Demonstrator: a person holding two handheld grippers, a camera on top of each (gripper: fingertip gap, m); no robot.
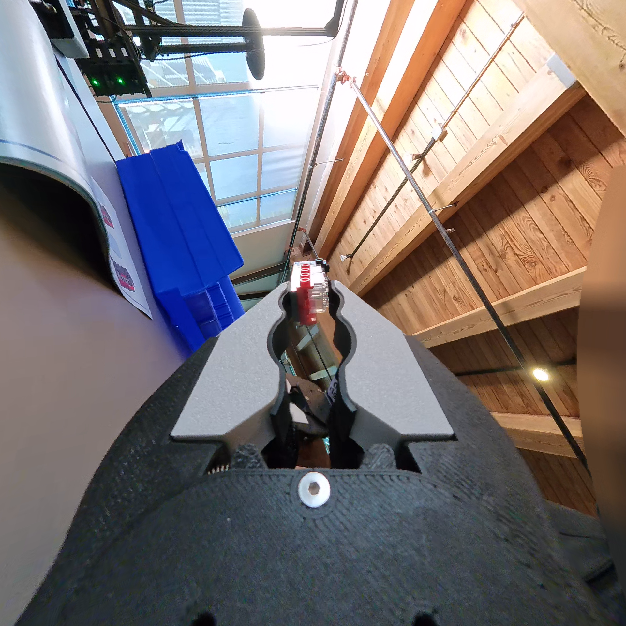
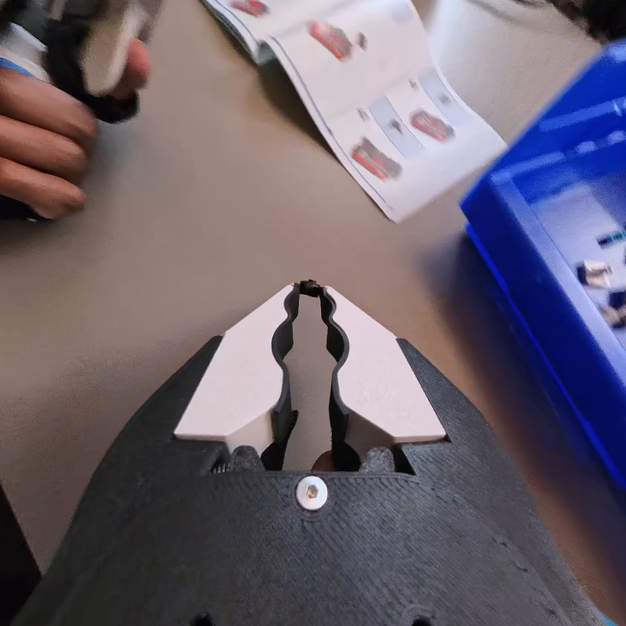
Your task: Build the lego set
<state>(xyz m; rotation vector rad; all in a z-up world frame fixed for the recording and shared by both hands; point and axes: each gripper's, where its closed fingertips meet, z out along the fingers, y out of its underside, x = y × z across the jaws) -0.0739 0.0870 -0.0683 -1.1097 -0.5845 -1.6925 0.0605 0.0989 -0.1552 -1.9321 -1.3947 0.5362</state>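
Note:
My left gripper point(image 1: 310, 291) is shut on a small lego assembly point(image 1: 311, 288) of red, clear and black pieces, held up in the air and tilted toward the ceiling. My right gripper point(image 2: 310, 289) is shut on a tiny black lego piece point(image 2: 309, 288) at its fingertips, above the grey table point(image 2: 203, 237). The open instruction booklet point(image 2: 372, 101) lies on the table ahead of the right gripper; it also shows at the left of the left wrist view point(image 1: 122, 271). The blue parts bin point(image 2: 559, 254) holds several small loose pieces.
A person's hand point(image 2: 40, 145) holding the other gripper is at the upper left of the right wrist view. The blue bin point(image 1: 179, 244) also shows in the left wrist view. A window point(image 1: 237, 142) and wooden ceiling beams point(image 1: 474, 203) are behind. Left tips to right tips: about 15 cm.

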